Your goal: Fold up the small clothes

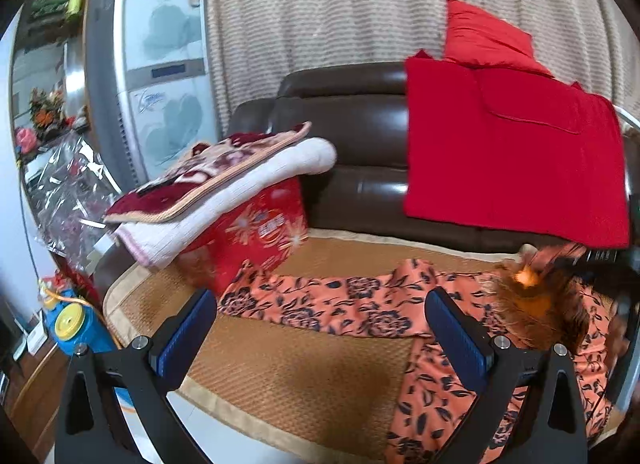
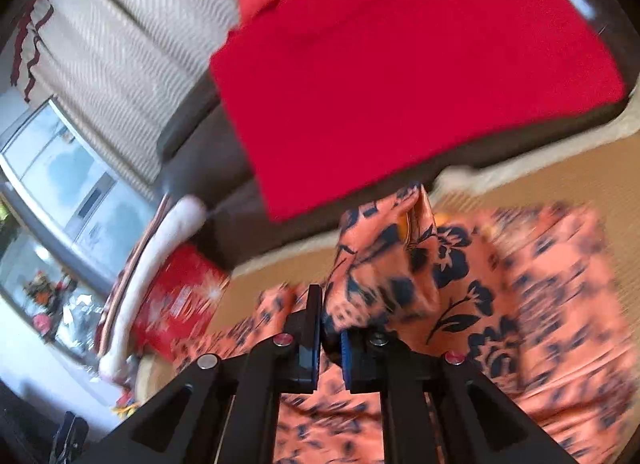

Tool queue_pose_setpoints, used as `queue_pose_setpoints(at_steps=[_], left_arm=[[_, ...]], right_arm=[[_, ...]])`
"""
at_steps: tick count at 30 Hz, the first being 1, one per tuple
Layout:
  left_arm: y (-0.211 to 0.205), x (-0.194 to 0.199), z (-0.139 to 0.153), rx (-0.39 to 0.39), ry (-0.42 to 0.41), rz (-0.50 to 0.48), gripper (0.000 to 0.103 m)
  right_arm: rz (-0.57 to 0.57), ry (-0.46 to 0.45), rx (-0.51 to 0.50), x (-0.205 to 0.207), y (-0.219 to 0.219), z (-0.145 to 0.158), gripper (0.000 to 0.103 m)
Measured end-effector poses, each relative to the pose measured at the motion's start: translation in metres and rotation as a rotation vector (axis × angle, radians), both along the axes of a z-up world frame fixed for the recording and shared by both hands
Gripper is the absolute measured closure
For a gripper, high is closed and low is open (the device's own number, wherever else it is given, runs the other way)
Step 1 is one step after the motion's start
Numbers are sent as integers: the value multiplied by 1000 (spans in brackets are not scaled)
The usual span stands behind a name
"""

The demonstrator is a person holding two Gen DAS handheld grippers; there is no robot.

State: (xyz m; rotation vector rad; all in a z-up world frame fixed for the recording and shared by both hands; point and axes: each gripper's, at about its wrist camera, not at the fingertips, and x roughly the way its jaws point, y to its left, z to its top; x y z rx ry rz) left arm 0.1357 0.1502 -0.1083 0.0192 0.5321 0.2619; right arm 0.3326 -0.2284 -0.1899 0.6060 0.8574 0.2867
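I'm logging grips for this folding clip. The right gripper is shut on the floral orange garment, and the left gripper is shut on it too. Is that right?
Not quite. The right gripper is indeed shut on the floral orange garment, but the left gripper is open, its blue pads wide apart with nothing pinched; the garment only lies on the mat beyond them. The left wrist view shows this.

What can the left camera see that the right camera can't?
Only the left camera shows the left claw, open with nothing in it, the blue and yellow toy on the floor, and the trouser legs spread flat on the woven mat.

Only the right camera shows the right claw shut on a bunched fold of the flowery orange trousers.

Both show the trousers, the mat, the red cloth over the brown sofa, the red box with folded blankets on top, the curtain and the fridge.
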Motion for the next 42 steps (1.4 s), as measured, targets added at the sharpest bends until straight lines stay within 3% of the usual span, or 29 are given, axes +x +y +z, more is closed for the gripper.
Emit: queue_pose_setpoints(at_steps=[1,2,4,7,13,16,18,23,26,29,32,35,39,42], left_arm=[[5,1,-2,-4,5,9,0],[10,3,-4,-10,13,21,0],[19,7,-10,-20,30,42,0],[26,14,-18,-22,60,77,0],[13,29,-30,-31,81,22,0],[30,49,-48,-127,142,31,0],[55,59,-67,-217,187,90,0],[113,67,-113,-376,297,259,0],[139,62,-135,-458,310,334,0],[154,64,-148,-472,305,385,1],[164,75,-160,-499,314,375,6],[170,100,-169,-504,334,357,17],[180,133,-181,-491,341,360,18],[189,159,-197,-529,390,359,18]], right_arm=[[27,26,7,6,4,-8,76],[62,53,27,6,13,-18,51],[94,50,90,-2,16,-30,16],[127,3,145,-9,11,-37,15],[34,7,28,-22,-37,-56,18],[-5,3,1,-32,-61,-77,24],[3,-6,-29,-39,-71,-85,27],[94,86,-192,-23,-42,-105,31],[101,96,-301,-19,-25,-110,31],[92,-6,-268,-24,-19,-97,31],[74,-85,-283,-28,-11,-87,31],[65,-93,-274,-28,-6,-87,31],[55,-95,-272,-24,-1,-89,31],[50,-93,-269,-22,-1,-91,31]])
